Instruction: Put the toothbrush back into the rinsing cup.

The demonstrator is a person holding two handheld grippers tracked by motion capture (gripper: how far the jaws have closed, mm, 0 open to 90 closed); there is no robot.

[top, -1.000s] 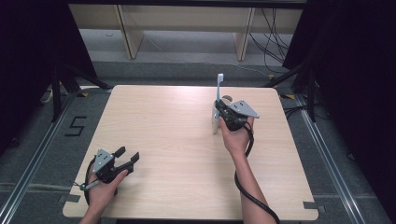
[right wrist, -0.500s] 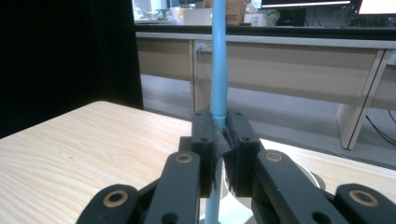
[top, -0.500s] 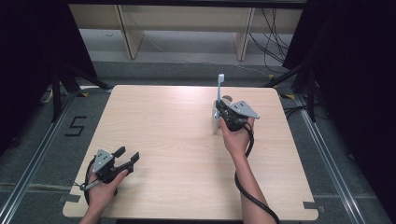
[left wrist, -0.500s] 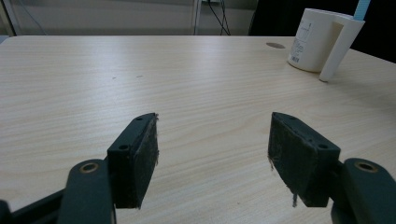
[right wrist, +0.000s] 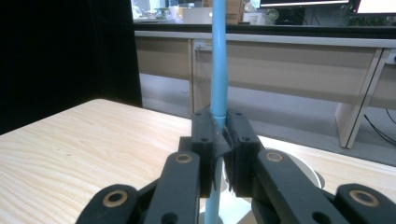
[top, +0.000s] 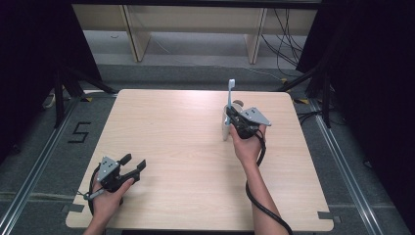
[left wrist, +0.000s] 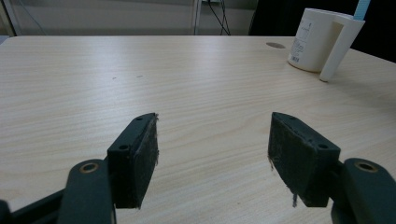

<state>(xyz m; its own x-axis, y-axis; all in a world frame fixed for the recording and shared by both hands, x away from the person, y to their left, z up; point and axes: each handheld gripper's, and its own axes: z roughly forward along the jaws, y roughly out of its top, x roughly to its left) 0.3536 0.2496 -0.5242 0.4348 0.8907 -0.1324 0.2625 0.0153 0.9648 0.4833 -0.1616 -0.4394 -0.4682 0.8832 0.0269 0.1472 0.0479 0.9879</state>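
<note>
**Right gripper pinching a blue toothbrush above a white cup; left gripper spread and idle**

High view: the right gripper [top: 234, 117] sits right of centre in the frame, held in the person's right hand [top: 248, 146], whose forearm enters from the bottom edge. Its jaws are pressed together on the handle of a light-blue toothbrush [top: 231, 93], which stands nearly upright, its upper end rising above the gripper toward the top of the frame. Directly under the gripper, partly covered by it, is a white cup [top: 225, 128] with a flat handle, standing on the pale wooden worktop [top: 171, 132] in the right half of its surface. The left gripper [top: 133, 163] lies at the lower left of the frame, near the worktop's front corner, well apart from the cup.

Right gripper view: the toothbrush [right wrist: 218, 60] runs as a vertical blue bar through the centre of the frame, clamped between the two black pads; the rim of the cup [right wrist: 312, 176] shows below and behind the jaws at the lower right.

Left gripper view: the jaws stand spread with nothing between them, bare worktop [left wrist: 187, 79] showing in the gap. The cup [left wrist: 322, 39] appears at the upper right of the frame, upright, its handle facing the camera.
</note>
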